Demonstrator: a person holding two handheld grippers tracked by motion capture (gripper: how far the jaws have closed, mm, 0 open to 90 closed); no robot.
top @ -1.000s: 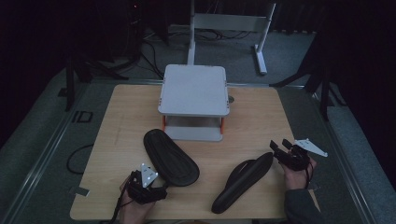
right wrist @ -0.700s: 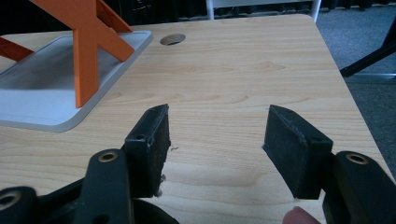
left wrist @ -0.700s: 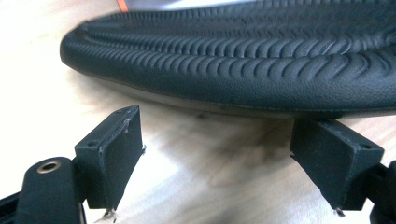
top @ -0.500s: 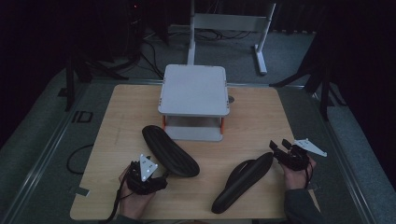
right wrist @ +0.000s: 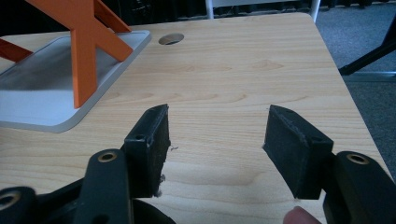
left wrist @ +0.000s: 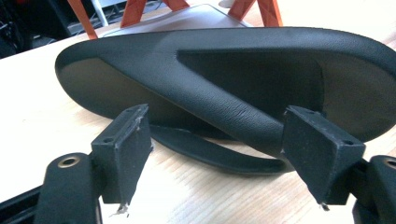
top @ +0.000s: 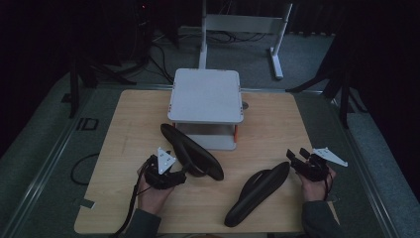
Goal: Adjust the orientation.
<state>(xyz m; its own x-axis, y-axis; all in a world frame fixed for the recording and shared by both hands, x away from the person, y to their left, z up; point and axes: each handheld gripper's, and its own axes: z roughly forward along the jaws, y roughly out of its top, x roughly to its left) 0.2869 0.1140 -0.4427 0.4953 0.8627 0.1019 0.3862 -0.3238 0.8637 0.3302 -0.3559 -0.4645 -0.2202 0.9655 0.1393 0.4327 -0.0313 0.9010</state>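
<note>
Both sandals are plain black: the left sandal [top: 192,151] at the frame's centre and the right sandal [top: 256,192] at lower right, matt and without pattern. The counter [top: 124,129] is pale wood with a fine grain. The stand [top: 205,95] at upper centre has a light grey top and base with orange legs. The left tongs [top: 182,174] and right tongs [top: 293,157] are black, each topped by a light grey three-cornered plate. The floor [top: 44,148] is dull grey-green.

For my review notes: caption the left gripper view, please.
Left gripper, jaws open, faces a black slipper lying on the wooden table.
</note>
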